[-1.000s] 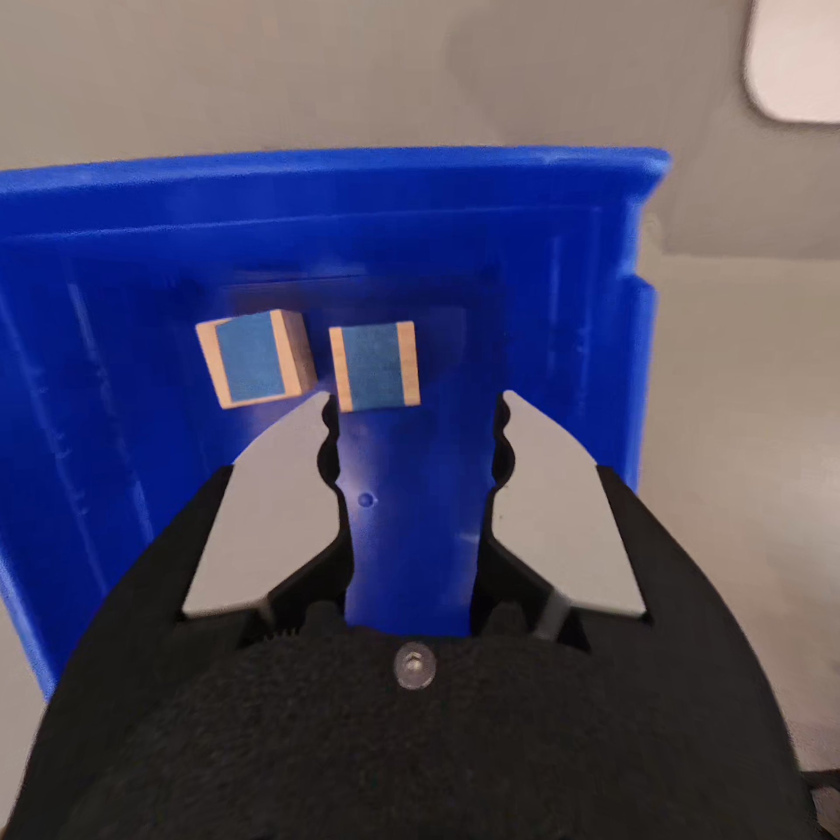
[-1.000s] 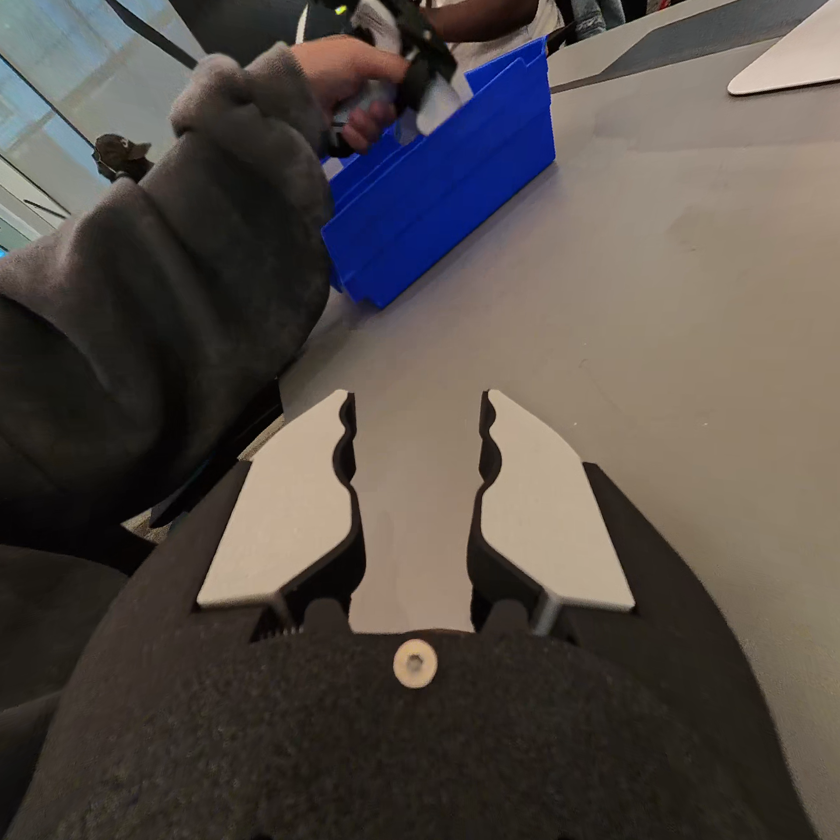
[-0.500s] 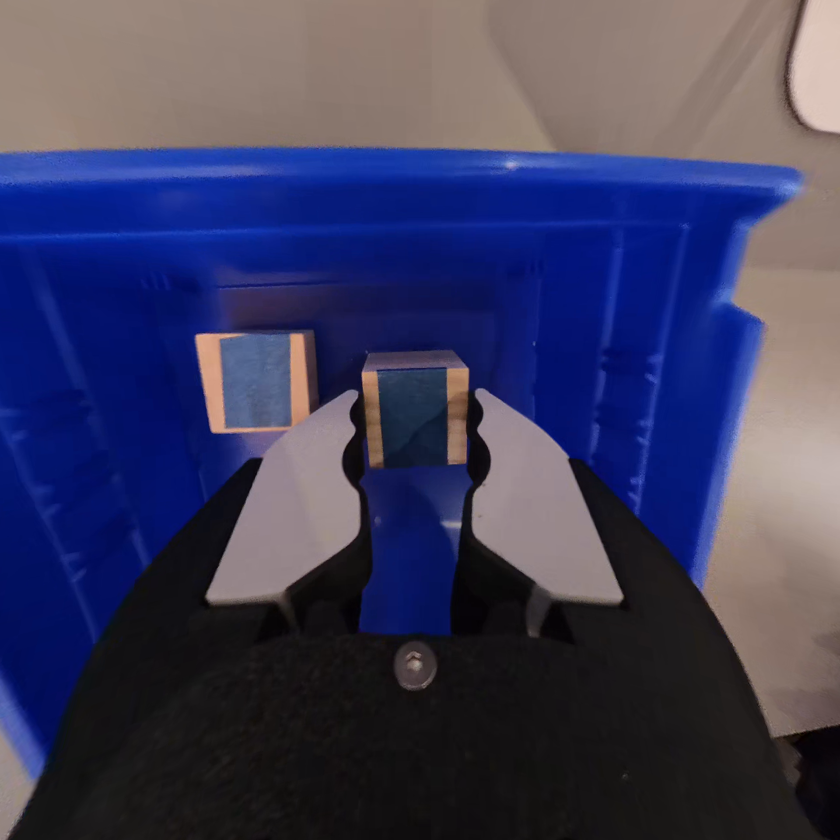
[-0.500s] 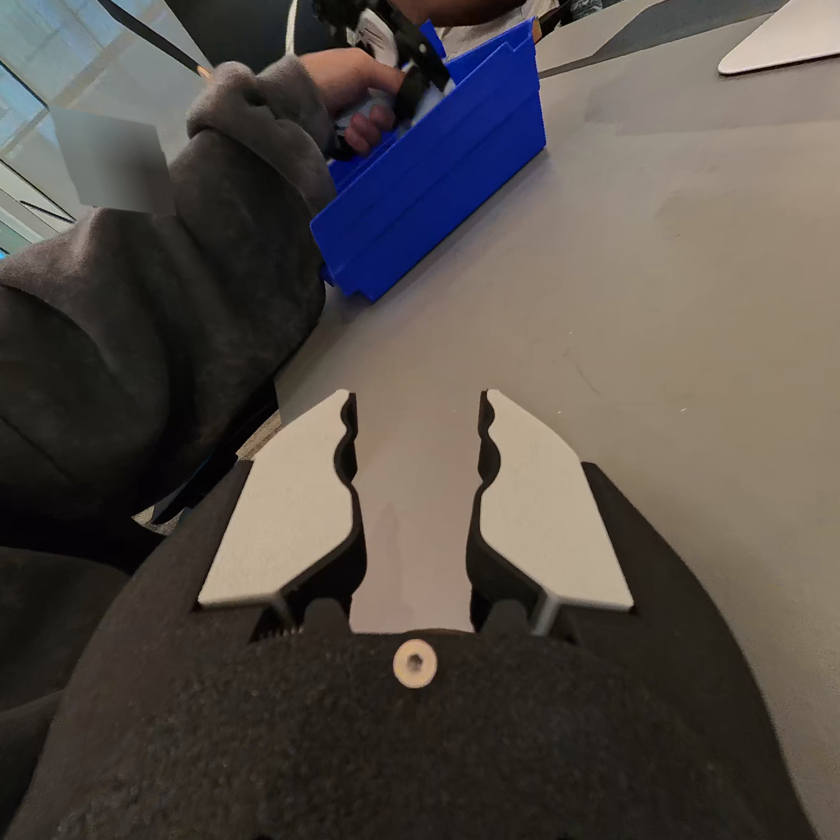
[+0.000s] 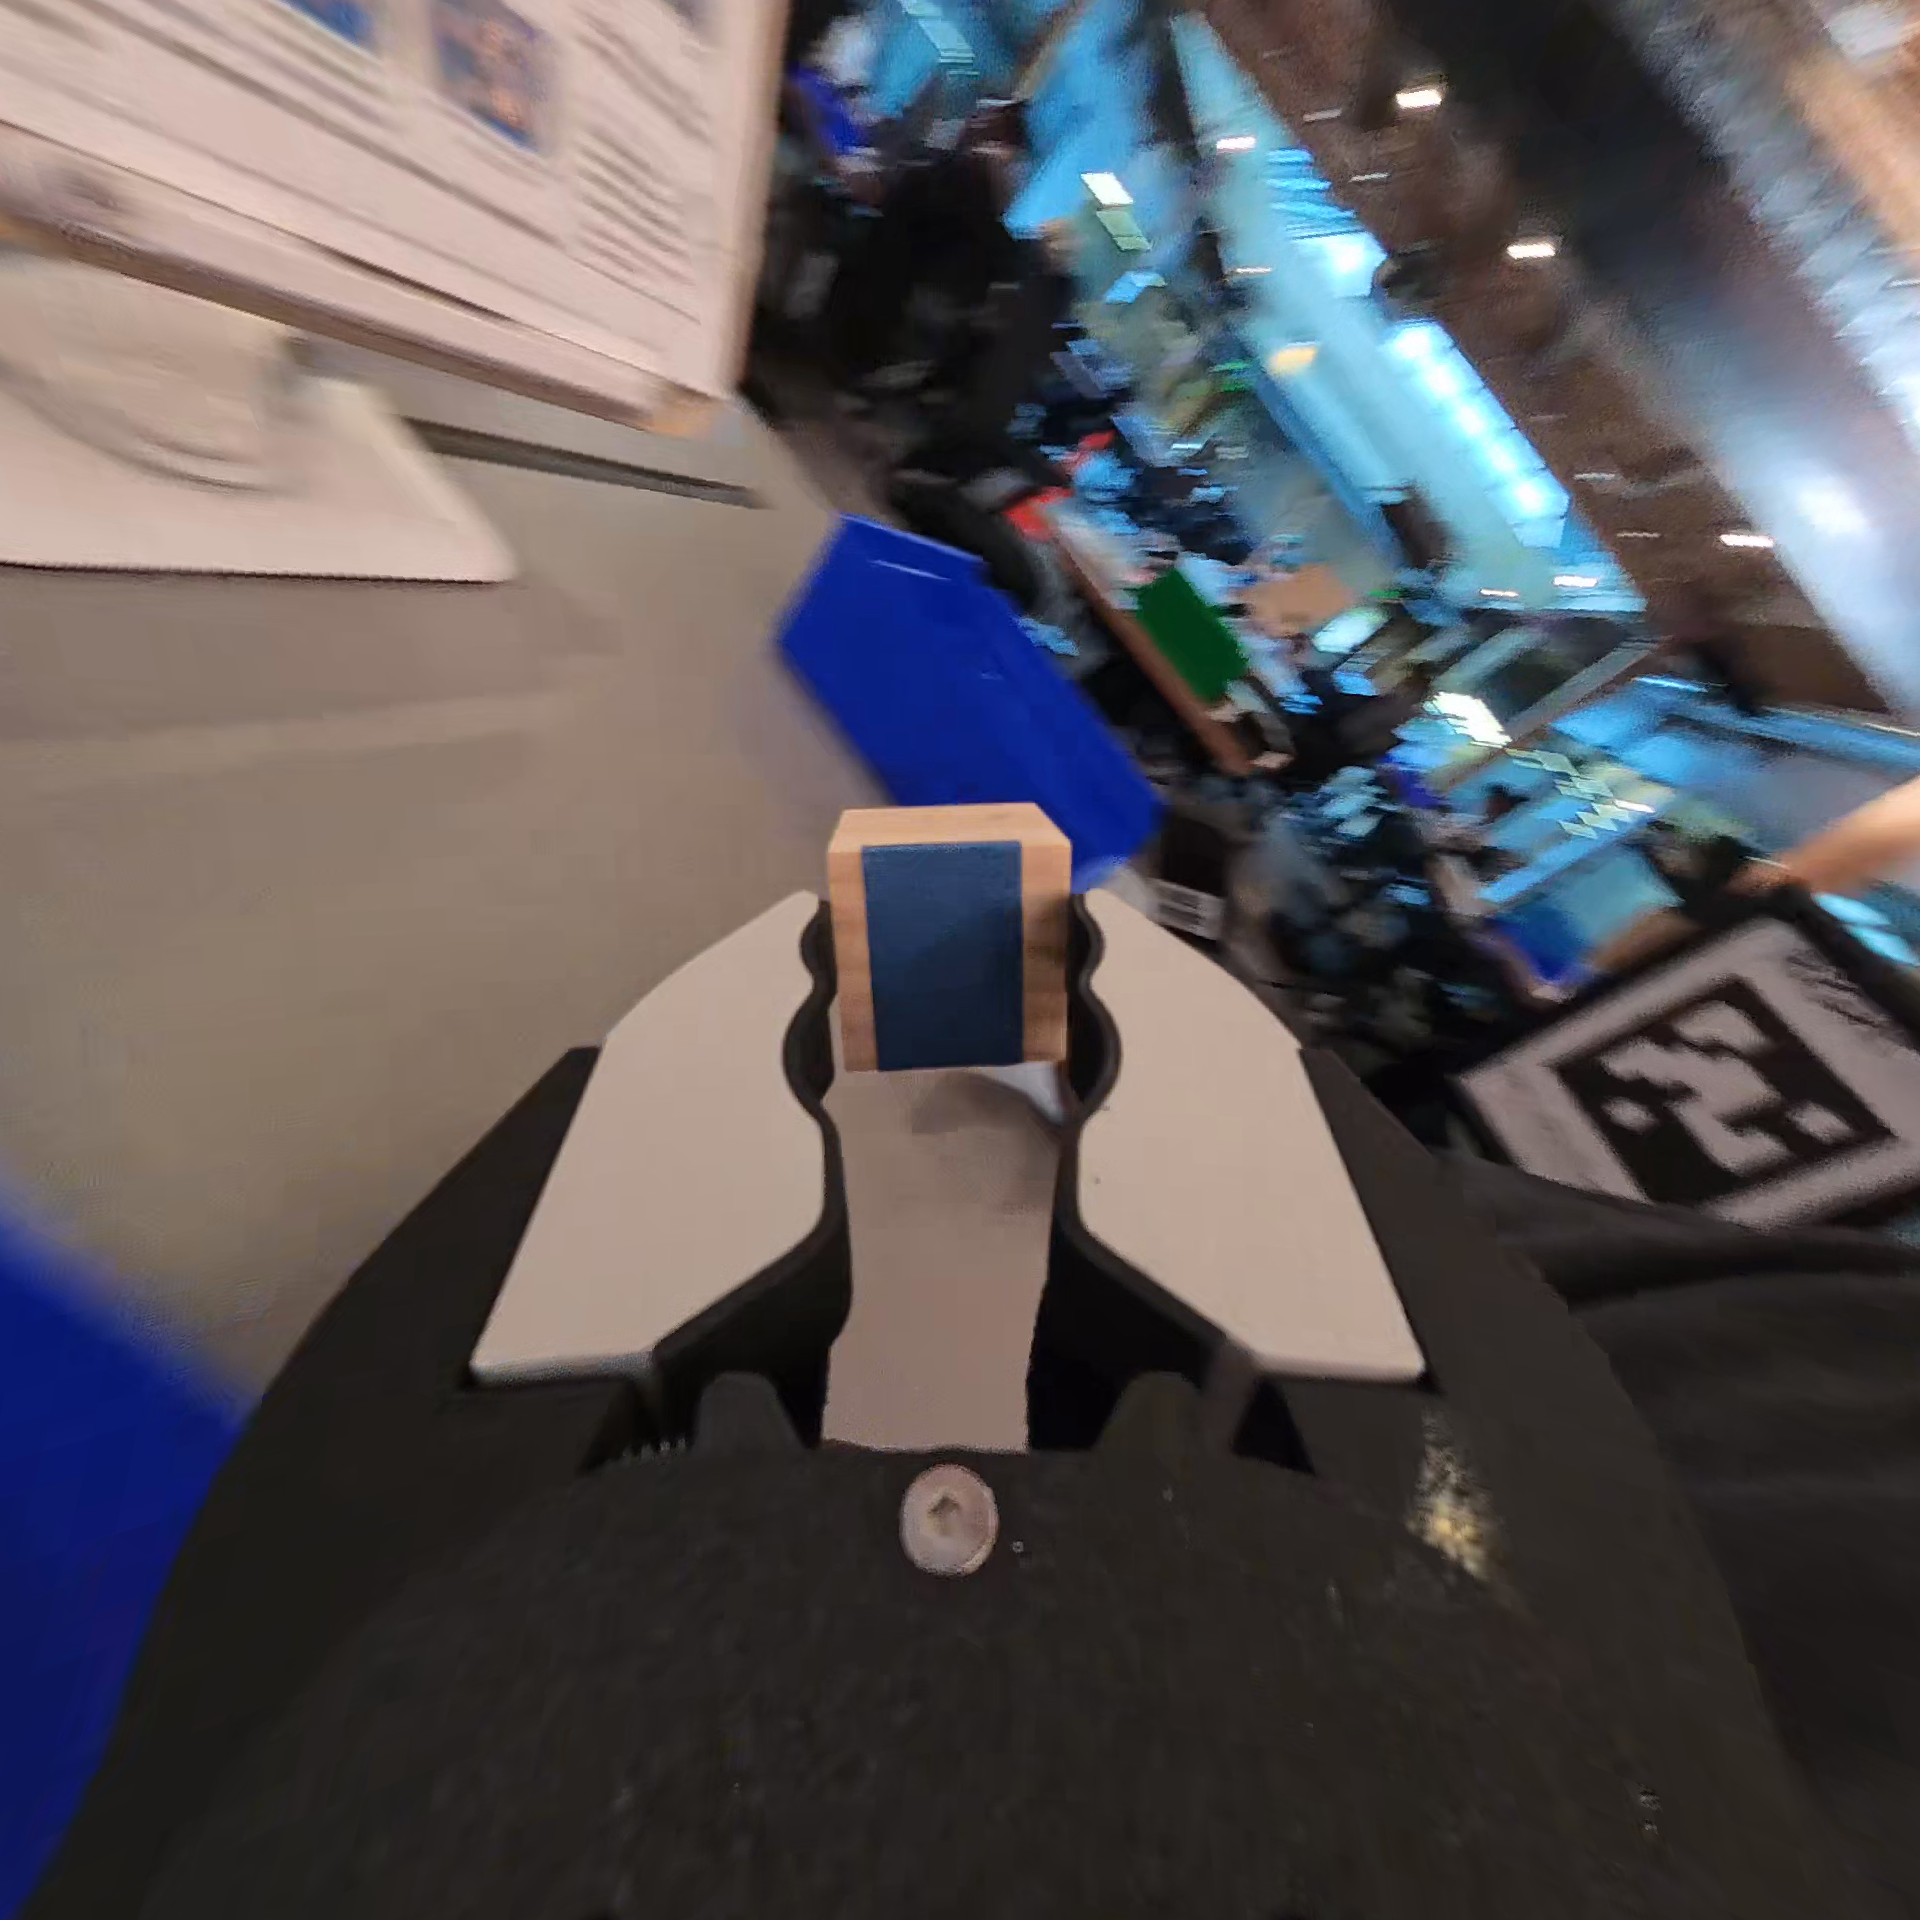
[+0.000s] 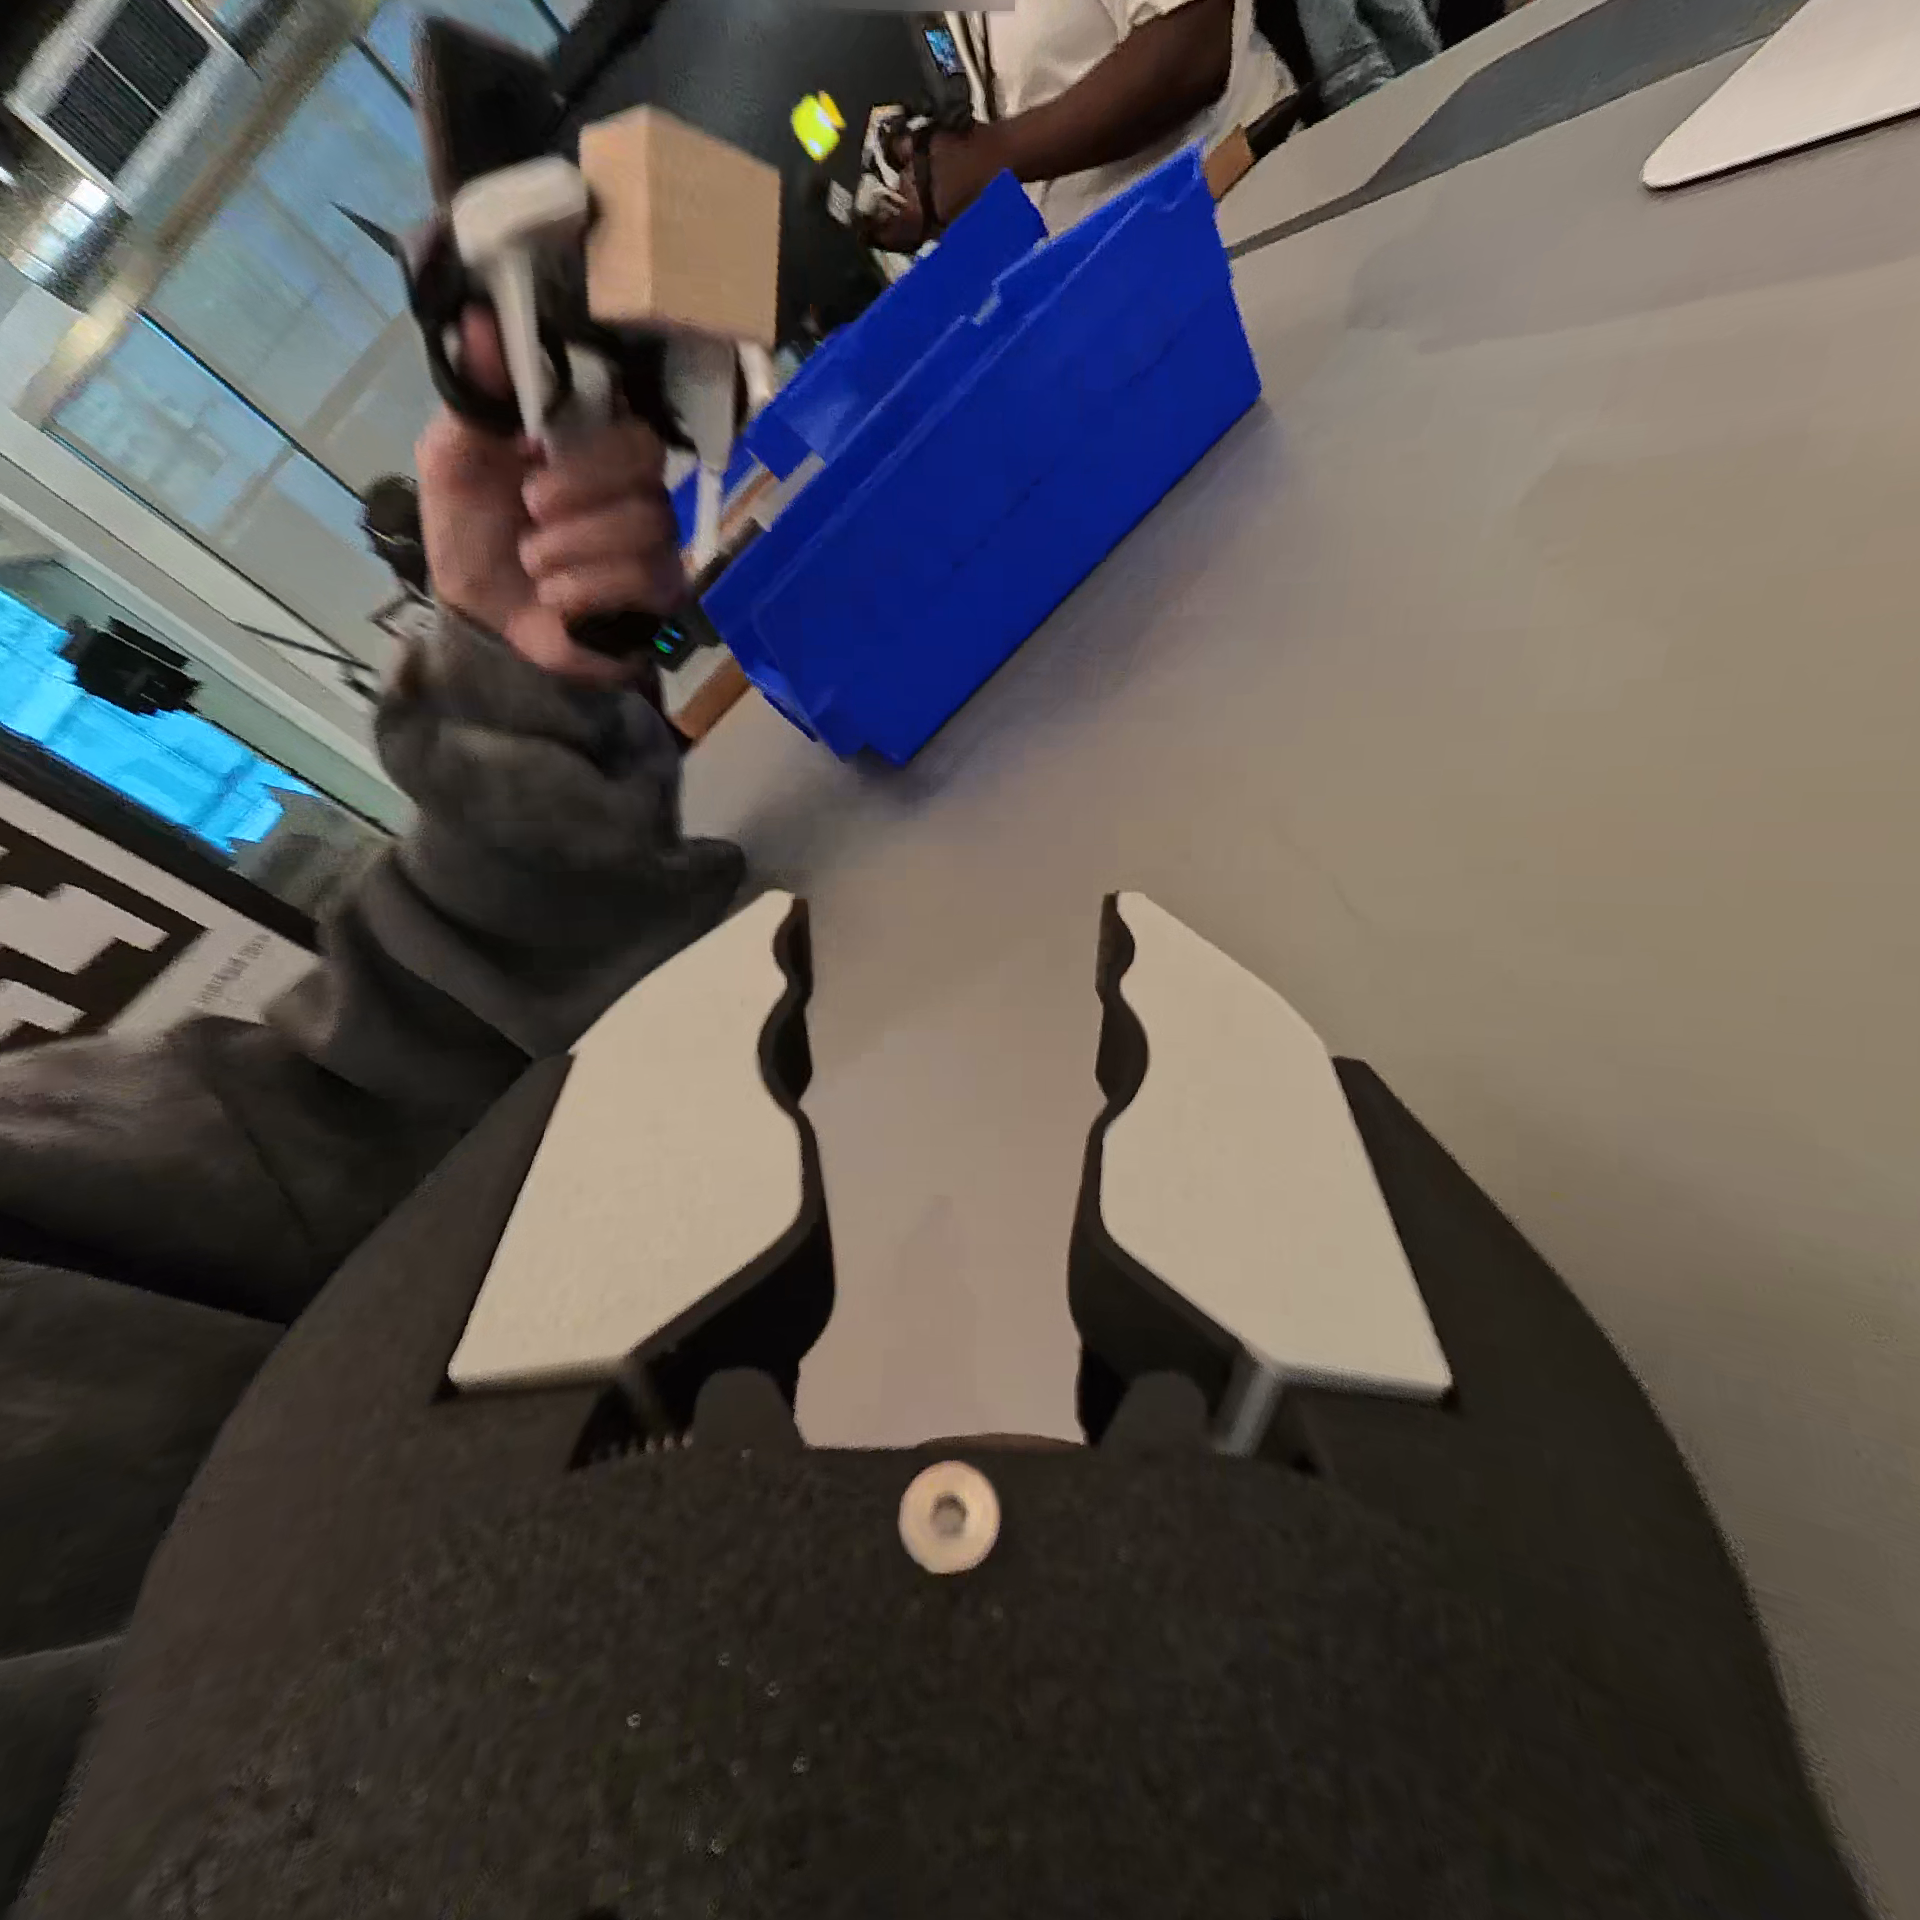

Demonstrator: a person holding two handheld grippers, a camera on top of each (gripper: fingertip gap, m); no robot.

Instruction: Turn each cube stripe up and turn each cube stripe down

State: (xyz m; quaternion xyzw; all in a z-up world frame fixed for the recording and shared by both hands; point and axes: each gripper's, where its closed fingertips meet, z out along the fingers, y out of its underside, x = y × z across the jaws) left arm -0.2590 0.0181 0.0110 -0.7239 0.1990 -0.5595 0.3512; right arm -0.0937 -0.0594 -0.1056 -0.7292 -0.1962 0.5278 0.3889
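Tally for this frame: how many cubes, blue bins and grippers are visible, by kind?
Wooden cube: 1, held in the left gripper
Blue bins: 1 clearly visible
Grippers: 2, counting the empty right gripper
Total: 4

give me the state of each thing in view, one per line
left gripper: shut on the cube, raised off the table
cube: clamped between the fingers, blue stripe facing the left wrist camera
right gripper: open, empty, low over the table
blue bin: resting on the grey table
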